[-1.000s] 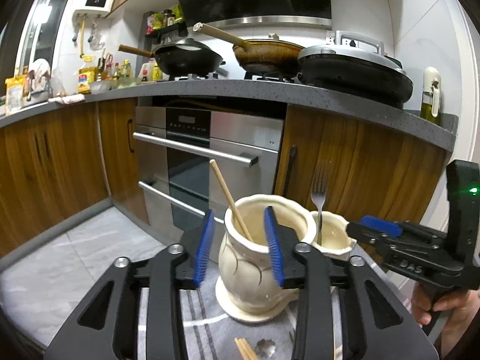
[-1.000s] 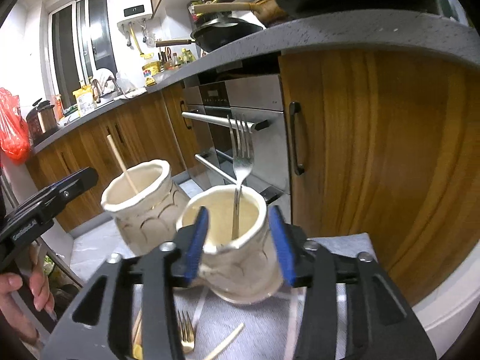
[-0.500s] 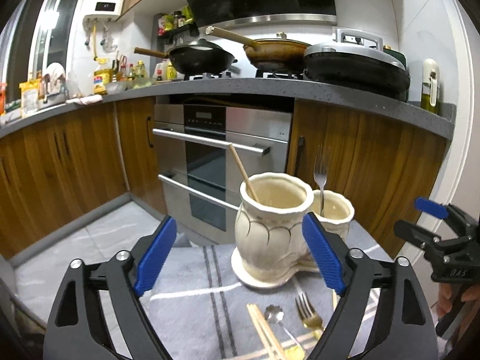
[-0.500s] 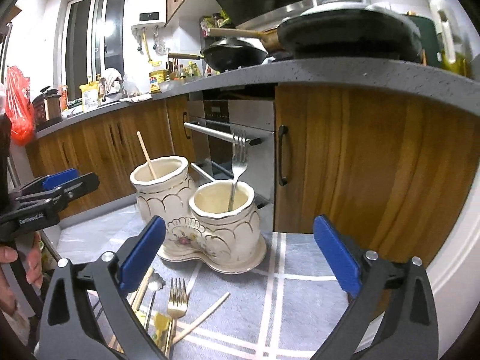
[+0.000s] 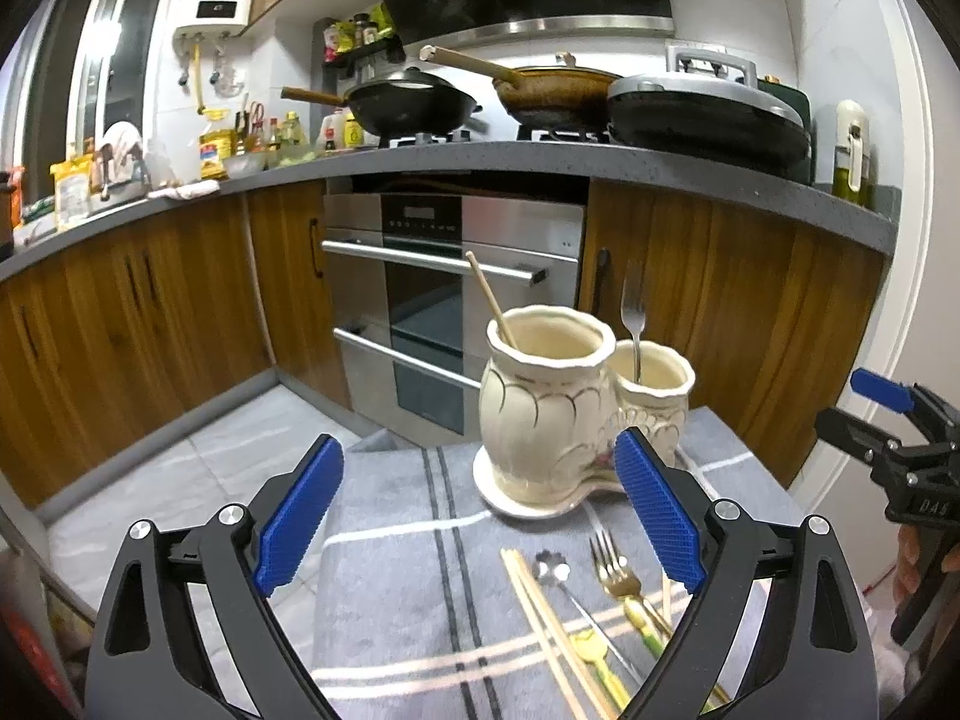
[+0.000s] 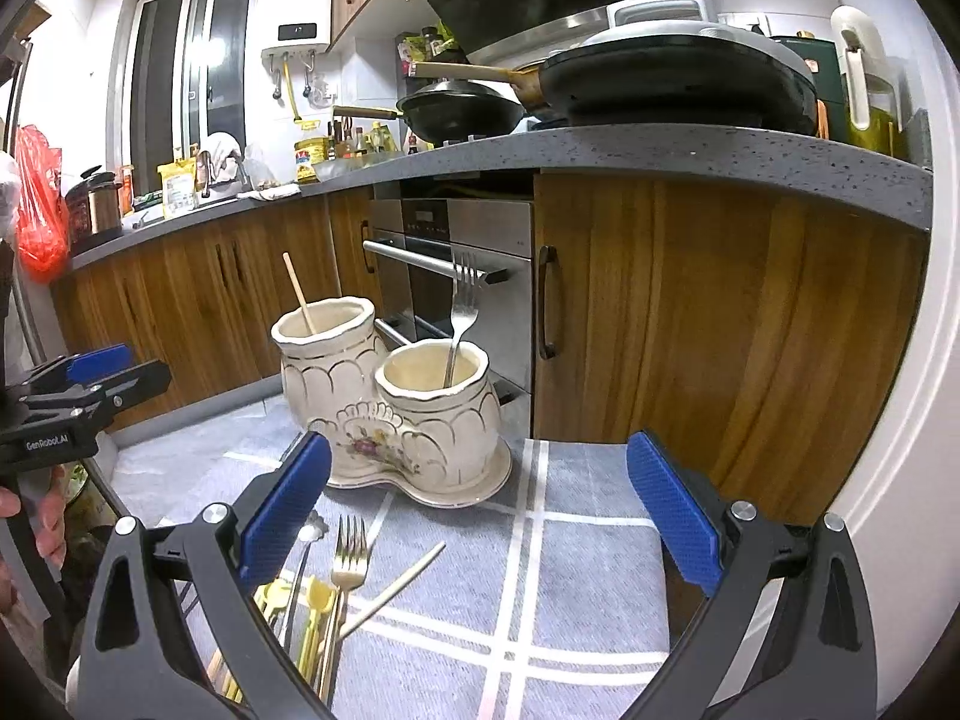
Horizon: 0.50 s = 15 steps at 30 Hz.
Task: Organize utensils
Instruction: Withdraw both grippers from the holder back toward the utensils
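A cream double-pot ceramic utensil holder stands on a grey striped cloth. Its taller pot holds one chopstick; its shorter pot holds a silver fork. Loose chopsticks, a small spoon and a gold fork lie on the cloth in front. My left gripper is open and empty, above the cloth short of the holder. My right gripper is open and empty, also short of the holder. Each shows at the edge of the other's view.
Wooden cabinets and a steel oven stand behind the holder. The counter above carries pans and bottles. The cloth's far edge drops to a tiled floor. More yellow-handled utensils lie at the cloth's near side.
Both grippers have opened wide and drawn back from the holder's pots. The chopstick and the fork stay standing in the pots.
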Each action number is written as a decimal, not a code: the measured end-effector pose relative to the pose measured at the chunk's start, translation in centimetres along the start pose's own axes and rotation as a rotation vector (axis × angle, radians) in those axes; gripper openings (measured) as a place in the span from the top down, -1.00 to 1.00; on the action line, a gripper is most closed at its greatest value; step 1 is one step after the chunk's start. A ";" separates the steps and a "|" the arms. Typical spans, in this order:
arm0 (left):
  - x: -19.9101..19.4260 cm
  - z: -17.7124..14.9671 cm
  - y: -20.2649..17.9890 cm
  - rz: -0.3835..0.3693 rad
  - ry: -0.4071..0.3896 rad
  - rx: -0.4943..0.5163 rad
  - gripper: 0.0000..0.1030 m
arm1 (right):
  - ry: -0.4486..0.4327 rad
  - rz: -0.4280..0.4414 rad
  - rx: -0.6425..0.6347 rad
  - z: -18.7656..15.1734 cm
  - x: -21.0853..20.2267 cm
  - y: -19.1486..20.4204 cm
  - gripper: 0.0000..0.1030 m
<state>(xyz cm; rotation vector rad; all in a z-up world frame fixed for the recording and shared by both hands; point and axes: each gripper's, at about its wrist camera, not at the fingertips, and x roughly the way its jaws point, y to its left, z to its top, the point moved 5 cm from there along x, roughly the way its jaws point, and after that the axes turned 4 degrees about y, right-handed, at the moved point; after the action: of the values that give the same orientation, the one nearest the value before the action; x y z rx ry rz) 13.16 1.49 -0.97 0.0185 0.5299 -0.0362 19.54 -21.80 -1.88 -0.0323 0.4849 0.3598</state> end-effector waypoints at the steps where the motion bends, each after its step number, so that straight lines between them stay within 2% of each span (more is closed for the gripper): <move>1: -0.1 -0.2 -0.1 0.001 0.003 0.004 -0.78 | 0.002 0.000 -0.001 0.0 0.0 -0.1 -0.89; 10: -0.5 -2.3 -0.4 -0.010 0.067 0.009 -0.79 | 0.041 -0.010 -0.019 -1.7 -0.6 -0.1 -0.89; 15: 0.2 -4.2 -0.8 -0.018 0.136 0.023 -0.80 | 0.077 -0.007 -0.024 -3.1 -0.4 -0.1 -0.89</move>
<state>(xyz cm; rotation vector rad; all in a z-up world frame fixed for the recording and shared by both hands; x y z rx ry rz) 11.20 0.81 -4.77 0.0384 0.6653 -0.0588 17.82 -22.37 -4.46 -0.0716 0.5567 0.3589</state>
